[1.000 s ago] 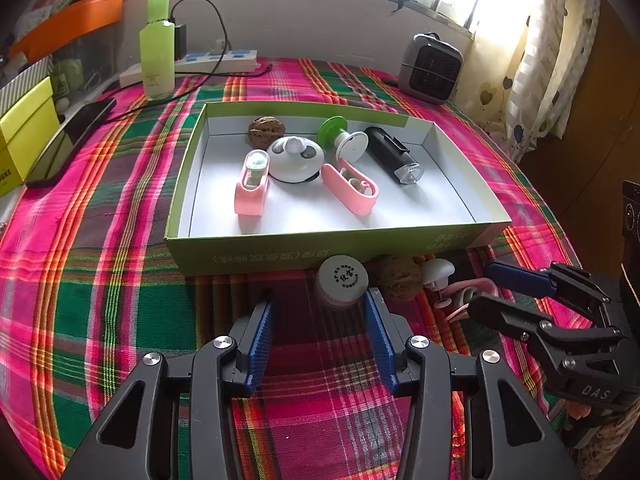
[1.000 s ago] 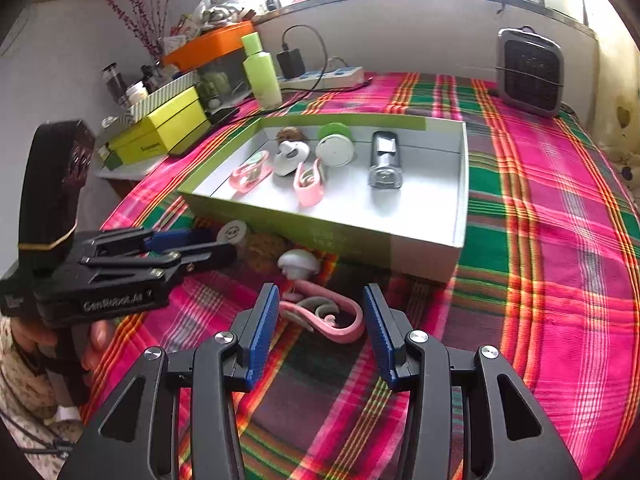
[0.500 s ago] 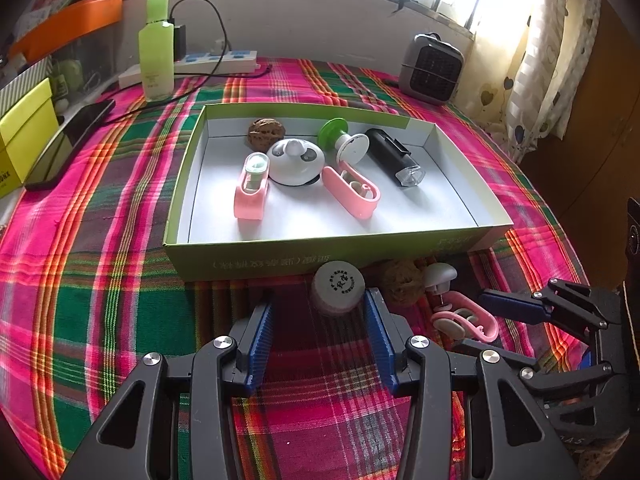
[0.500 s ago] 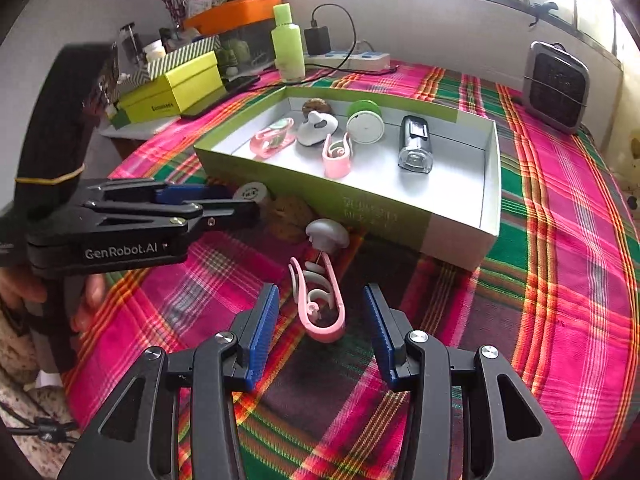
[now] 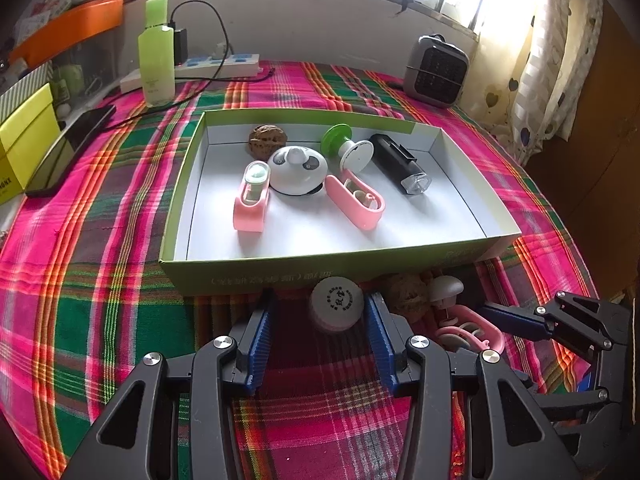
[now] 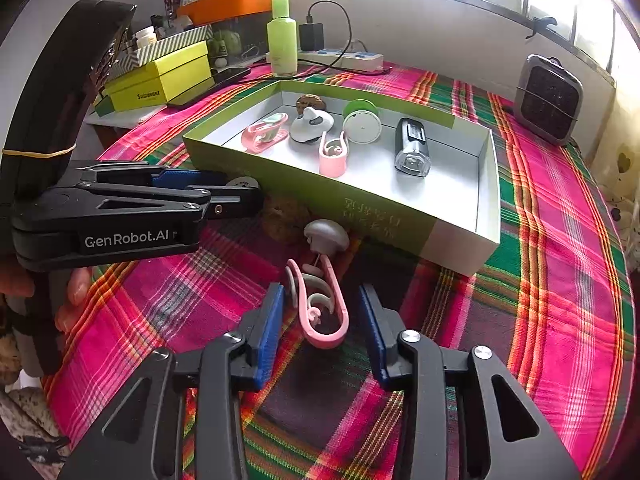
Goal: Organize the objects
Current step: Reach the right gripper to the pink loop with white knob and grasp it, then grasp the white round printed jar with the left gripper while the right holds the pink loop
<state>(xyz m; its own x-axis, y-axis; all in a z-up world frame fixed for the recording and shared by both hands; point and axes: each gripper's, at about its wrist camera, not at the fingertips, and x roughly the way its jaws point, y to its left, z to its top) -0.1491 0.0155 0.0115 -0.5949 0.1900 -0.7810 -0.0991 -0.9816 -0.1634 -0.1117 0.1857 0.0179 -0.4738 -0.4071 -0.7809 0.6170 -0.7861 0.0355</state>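
A green box (image 5: 280,268) with a white inside holds a walnut, a panda-faced white piece, a green-and-white roller, a black lamp and two pink clips. In front of it lie a round white cap (image 5: 337,304), a walnut (image 5: 406,292), a white mushroom-shaped knob (image 6: 326,234) and a pink clip (image 6: 320,308). My left gripper (image 5: 320,320) stands open around the cap, which sits near its right finger with a gap on the other side. The jaws of my right gripper (image 6: 322,320) are closing with the pink clip lengthwise between them; the pads are not pressing on it.
A plaid cloth covers the table. At the back stand a green bottle (image 5: 156,68), a power strip (image 5: 216,66) with a plugged-in charger, and a small grey heater (image 5: 436,68). A phone (image 5: 72,148) and a yellow box (image 5: 24,144) lie at the left. A hand holds the left gripper.
My right gripper has moved in over the pink clip and rolled, so the clip now lies lengthwise between its fingers, and its jaws have narrowed. The left gripper has kept still.
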